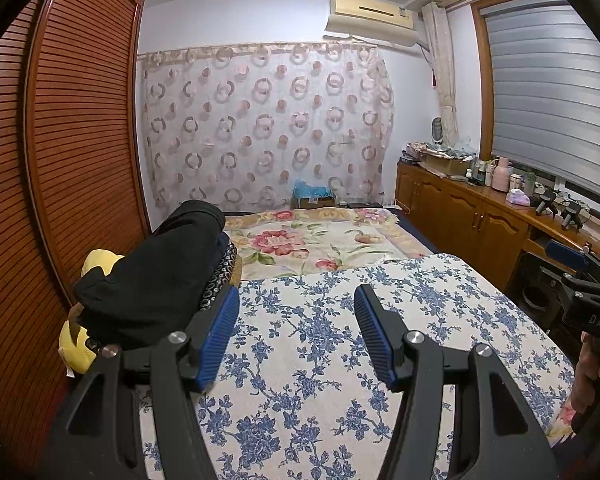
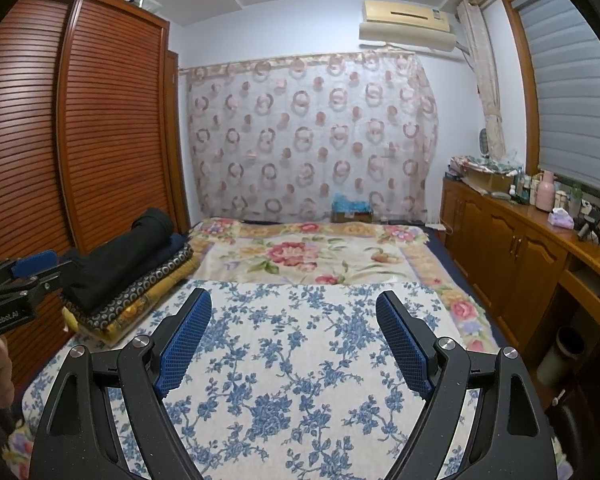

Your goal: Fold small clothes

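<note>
Now: left tongs (image 1: 296, 300) part open, right tongs (image 2: 294, 304) wide, both empty over blue-floral cloth (image 2: 300, 360) on bed. Folded clothes pile (image 2: 140, 272) at bed's left edge by wardrobe (image 2: 100, 120). Handle reads "GenRobot.AI".

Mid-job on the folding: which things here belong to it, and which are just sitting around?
Job:
stack of clothes
blue floral cloth
left gripper, open
right gripper, open

Lying about:
yellow plush toy
pink flask
cardboard box

Louvred wardrobe (image 1: 72, 128) left, patterned curtain (image 1: 264, 124) behind, shuttered window (image 1: 556, 96) right.
</note>
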### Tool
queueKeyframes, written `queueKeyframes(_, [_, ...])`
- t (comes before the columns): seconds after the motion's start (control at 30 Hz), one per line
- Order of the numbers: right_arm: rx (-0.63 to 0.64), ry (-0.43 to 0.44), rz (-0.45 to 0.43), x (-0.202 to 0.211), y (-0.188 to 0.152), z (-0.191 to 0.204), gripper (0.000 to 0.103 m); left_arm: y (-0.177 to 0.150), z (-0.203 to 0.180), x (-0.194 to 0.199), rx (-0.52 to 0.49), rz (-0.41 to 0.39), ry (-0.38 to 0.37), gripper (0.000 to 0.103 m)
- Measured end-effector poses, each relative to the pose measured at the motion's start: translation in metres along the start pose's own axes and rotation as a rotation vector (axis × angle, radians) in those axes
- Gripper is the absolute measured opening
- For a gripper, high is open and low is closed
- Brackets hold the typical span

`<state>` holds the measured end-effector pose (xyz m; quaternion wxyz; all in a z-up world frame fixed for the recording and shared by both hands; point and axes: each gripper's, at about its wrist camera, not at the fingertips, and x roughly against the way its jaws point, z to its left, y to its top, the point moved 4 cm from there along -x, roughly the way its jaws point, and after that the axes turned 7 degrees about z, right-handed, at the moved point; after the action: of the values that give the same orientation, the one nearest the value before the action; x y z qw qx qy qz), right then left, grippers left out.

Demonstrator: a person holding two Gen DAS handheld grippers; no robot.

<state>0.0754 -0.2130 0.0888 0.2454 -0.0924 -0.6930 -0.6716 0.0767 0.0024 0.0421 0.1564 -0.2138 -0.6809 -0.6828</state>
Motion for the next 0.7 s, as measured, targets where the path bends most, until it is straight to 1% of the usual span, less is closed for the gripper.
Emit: queueKeyframes(0.7, [0.0, 0.0, 0.002, 0.0005, -0.0006, -0.0017, 0.086, -0.0021, 0.0013, 0.0013, 0.0, -0.003, 0.003, 0.059])
